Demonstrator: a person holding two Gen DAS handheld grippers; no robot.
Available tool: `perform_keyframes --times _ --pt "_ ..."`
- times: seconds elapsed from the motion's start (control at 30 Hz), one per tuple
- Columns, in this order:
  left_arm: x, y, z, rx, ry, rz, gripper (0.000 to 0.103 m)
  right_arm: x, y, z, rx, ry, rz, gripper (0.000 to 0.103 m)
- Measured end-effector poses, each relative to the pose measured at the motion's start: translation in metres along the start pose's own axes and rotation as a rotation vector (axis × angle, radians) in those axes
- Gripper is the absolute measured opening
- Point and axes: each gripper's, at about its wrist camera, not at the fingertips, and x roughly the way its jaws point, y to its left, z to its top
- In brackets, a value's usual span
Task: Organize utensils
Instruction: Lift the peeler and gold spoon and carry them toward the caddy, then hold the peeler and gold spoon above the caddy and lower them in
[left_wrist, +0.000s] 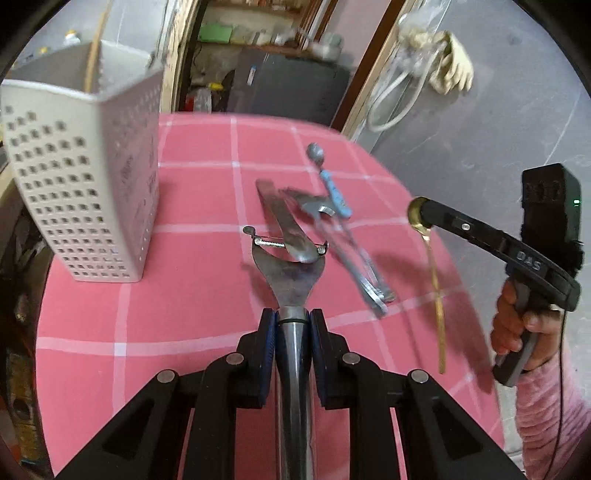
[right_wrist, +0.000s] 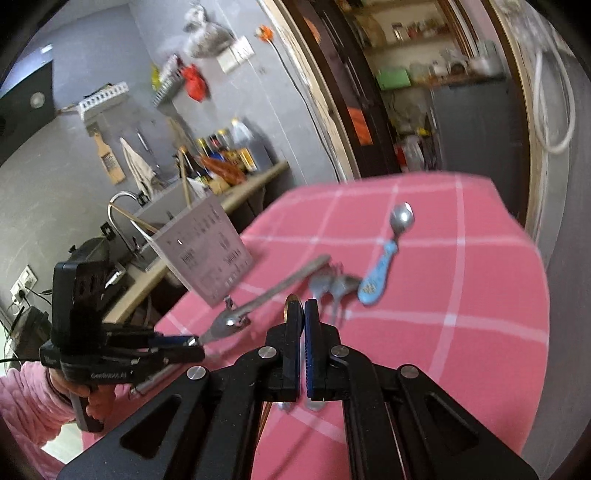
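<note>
My left gripper (left_wrist: 291, 318) is shut on the handle of a steel peeler (left_wrist: 288, 266) and holds it above the pink checked table (left_wrist: 184, 306); it also shows in the right wrist view (right_wrist: 192, 341). My right gripper (right_wrist: 303, 314) is shut on a gold spoon (left_wrist: 436, 266) by its bowl, the handle hanging down above the table's right side; in its own view only the tip of that gold spoon (right_wrist: 291, 298) shows. A white perforated utensil holder (left_wrist: 81, 184) stands at the left. A flat steel utensil (left_wrist: 280, 218), forks (left_wrist: 354, 269) and a blue-handled spoon (left_wrist: 332, 188) lie on the table.
The table's far edge borders a doorway with a grey cabinet (left_wrist: 291, 88). A kitchen counter with a tap (right_wrist: 122, 214) and bottles (right_wrist: 221, 155) runs left of the table. Wooden sticks (left_wrist: 92, 55) stand in the holder.
</note>
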Motion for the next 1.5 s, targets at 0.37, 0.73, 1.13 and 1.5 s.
perform_keyframes --times 0.37,0.73,1.13,1.5 --pt "-0.063 0.008 0.017 0.016 -0.279 -0.021 0.018 -0.019 0.033 0.035 -0.062 -0.152 0.012 0.003" --pt "-0.118 0.032 0.053 -0.013 -0.539 0.051 0.017 -0.018 0.089 0.091 -0.108 -0.377 0.018 0.003" --pt "-0.151 0.06 0.089 -0.005 -0.811 0.132 0.018 0.015 0.167 0.135 -0.202 -0.65 0.037 0.003" --pt "-0.144 0.071 0.094 0.037 -0.981 0.206 0.018 0.058 0.184 0.126 -0.243 -0.708 -0.013 0.003"
